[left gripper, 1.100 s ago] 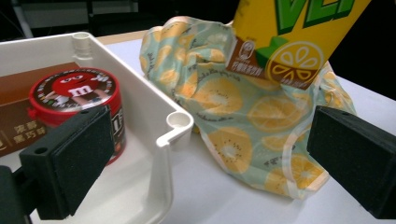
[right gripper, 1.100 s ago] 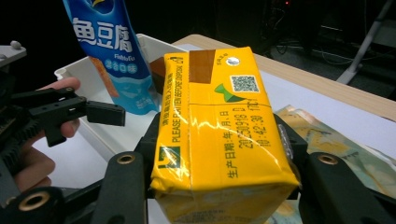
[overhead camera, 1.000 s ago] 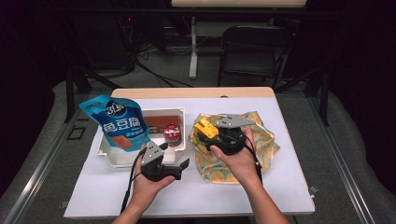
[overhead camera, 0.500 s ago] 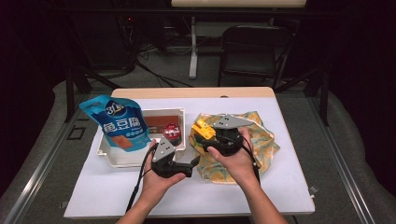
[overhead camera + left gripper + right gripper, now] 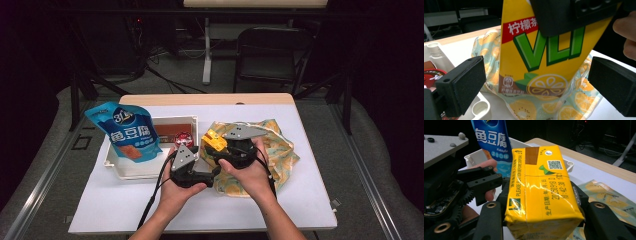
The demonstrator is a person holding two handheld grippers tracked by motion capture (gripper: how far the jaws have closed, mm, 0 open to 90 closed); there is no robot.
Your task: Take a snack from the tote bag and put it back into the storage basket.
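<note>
Now, right gripper [image 5: 216, 145]: clamped on yellow carton [image 5: 541, 187].
Left gripper [image 5: 536, 80]: spread, moved closer toward carton.

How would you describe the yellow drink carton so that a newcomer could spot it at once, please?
Start at the white table, then find the lemon-print bag right of the white tray. Just above that bag, the right gripper clamps the yellow drink carton. It is the only boxy, bright yellow pack, with big green letters and a lemon slice on its face, unlike the blue pouch.
</note>
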